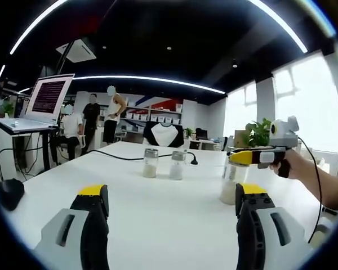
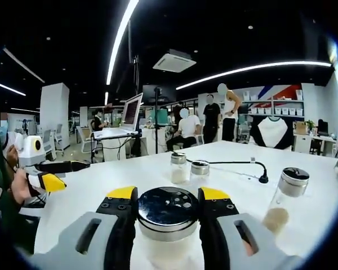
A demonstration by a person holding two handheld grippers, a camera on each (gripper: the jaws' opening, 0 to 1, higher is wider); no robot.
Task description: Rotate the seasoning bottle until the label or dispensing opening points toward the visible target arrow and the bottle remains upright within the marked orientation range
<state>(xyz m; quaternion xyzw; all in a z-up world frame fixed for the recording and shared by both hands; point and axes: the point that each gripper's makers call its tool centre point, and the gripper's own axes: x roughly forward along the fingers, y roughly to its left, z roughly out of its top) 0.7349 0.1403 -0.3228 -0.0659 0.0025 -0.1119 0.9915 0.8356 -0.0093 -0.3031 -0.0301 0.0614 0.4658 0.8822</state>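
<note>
Seasoning bottle (image 2: 168, 216) clamped upright by right hand-held gripper (image 2: 168, 211); left hand-held gripper (image 1: 172, 205) wide.

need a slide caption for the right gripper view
Right claw clamps a seasoning bottle by its perforated lid on a white table.
</note>
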